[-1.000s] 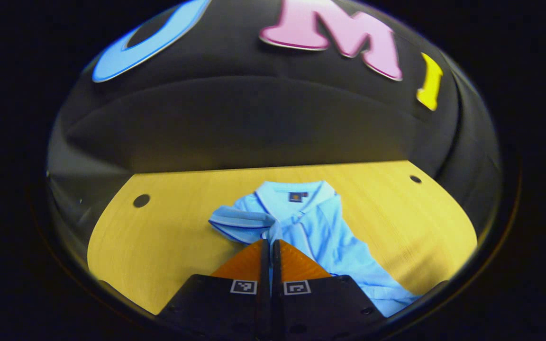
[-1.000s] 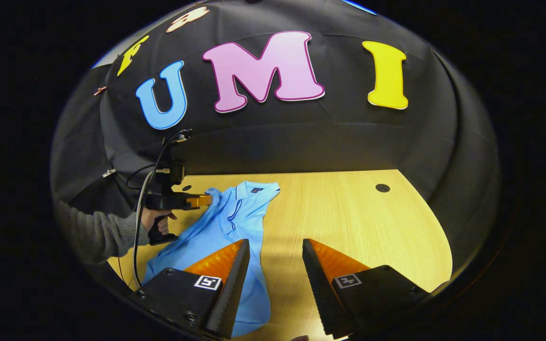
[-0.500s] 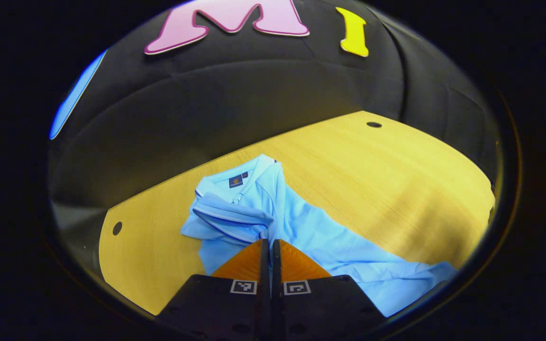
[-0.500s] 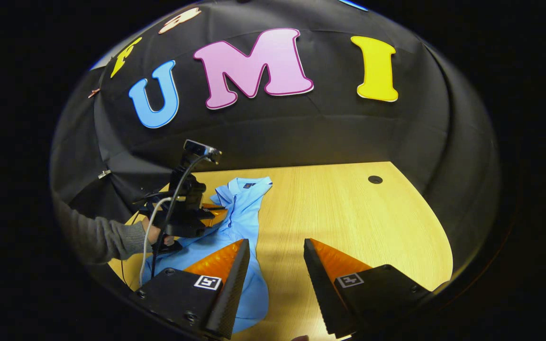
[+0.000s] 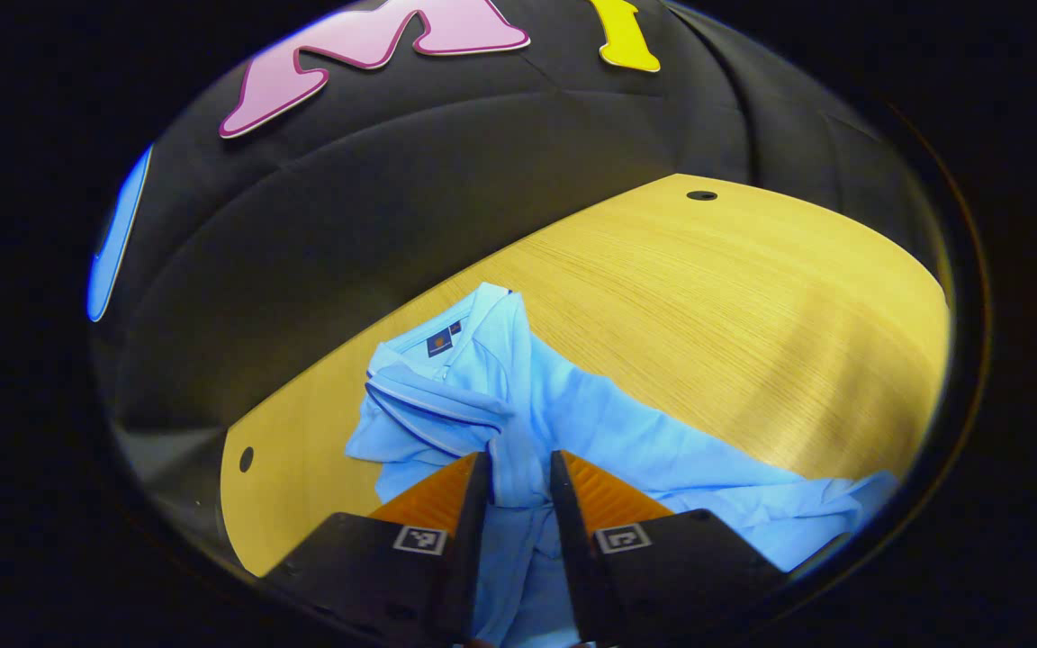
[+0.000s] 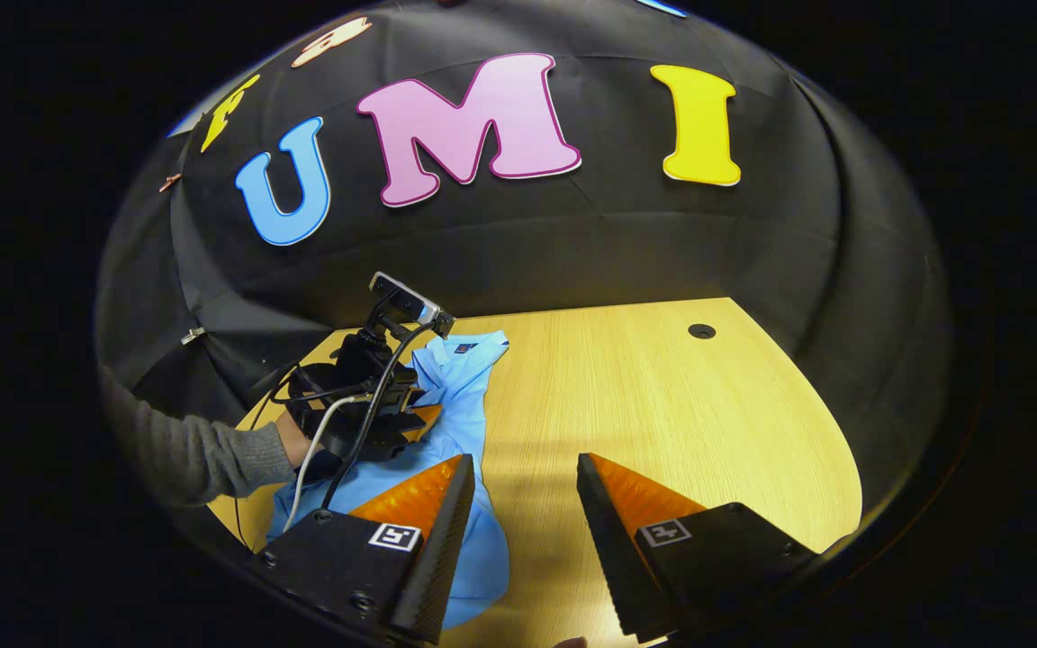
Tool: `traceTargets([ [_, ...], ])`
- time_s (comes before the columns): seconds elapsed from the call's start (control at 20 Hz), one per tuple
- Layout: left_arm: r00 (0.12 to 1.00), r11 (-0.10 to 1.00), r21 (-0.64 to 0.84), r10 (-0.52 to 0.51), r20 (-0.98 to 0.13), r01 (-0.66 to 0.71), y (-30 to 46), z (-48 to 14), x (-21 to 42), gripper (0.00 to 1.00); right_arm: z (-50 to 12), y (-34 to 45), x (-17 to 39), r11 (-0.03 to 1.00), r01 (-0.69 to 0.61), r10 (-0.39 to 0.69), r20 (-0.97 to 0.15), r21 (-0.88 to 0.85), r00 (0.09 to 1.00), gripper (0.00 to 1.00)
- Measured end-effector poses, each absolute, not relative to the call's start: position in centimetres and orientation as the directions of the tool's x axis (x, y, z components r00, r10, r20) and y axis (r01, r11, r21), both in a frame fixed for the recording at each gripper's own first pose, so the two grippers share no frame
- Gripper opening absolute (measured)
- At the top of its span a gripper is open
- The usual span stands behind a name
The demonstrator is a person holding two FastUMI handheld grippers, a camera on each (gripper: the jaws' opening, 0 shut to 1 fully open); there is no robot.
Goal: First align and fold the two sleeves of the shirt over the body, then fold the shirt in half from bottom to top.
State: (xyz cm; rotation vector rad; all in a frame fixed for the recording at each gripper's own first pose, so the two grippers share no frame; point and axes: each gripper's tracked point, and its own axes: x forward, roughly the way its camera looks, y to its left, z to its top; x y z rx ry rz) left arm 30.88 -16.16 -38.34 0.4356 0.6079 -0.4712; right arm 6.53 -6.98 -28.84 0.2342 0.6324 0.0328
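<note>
A light blue polo shirt lies crumpled on the wooden table, collar toward the wall. One sleeve with a dark-striped cuff is folded over the chest. My left gripper stands open just over the shirt, with fabric lying in the gap between its fingers. In the right gripper view the shirt lies at the left, and the left gripper sits over it, held by a hand in a grey sleeve. My right gripper is open over the table by the shirt's lower edge, holding nothing.
The table has small round holes near its far corners. The black booth wall rises right behind the table's far edge. Bare wood stretches to the right of the shirt. A cable trails from the left gripper.
My left gripper was shut on the sleeve and has opened, letting the fabric go over the shirt's body after swinging it across. The right gripper has barely moved.
</note>
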Motion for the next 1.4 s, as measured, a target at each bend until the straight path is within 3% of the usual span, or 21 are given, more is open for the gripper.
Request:
traceTargets([
  [0.15,0.720,0.803,0.242,-0.298,-0.627,0.544,-16.3,-38.4,30.8,0.71,-28.8,-7.1,5.9,0.972,0.055,0.091,-0.586,0.226,0.805,0.73],
  [0.3,0.733,0.808,0.239,-0.309,-0.606,0.538,-16.2,-37.8,30.7,0.84,-28.8,-7.1,5.5,0.971,0.070,0.080,-0.587,0.229,0.805,0.73],
  [0.35,0.743,0.810,0.251,-0.301,-0.598,0.531,-16.1,-37.7,31.2,0.98,-28.8,-7.0,5.4,0.971,0.074,0.076,-0.588,0.228,0.805,0.73],
  [0.65,0.788,0.839,0.229,-0.320,-0.526,0.493,-14.0,-32.6,29.7,0.99,-28.1,-6.5,4.2,0.968,0.095,0.063,-0.592,0.231,0.803,0.73],
  [0.9,0.805,0.869,0.176,-0.328,-0.495,0.462,-8.0,-28.0,22.7,0.99,-29.6,-4.7,0.9,0.970,0.088,0.082,-0.647,0.226,0.758,0.76],
  [1.1,0.773,0.893,0.131,-0.290,-0.564,0.431,-1.4,-29.0,14.1,0.99,-32.7,-1.8,-3.2,0.973,0.071,0.117,-0.730,0.221,0.674,0.83],
  [1.4,0.658,0.927,0.049,-0.226,-0.718,0.372,4.0,-34.1,1.8,0.99,-36.8,2.3,-8.6,0.979,0.030,0.152,-0.825,0.200,0.544,0.85],
])
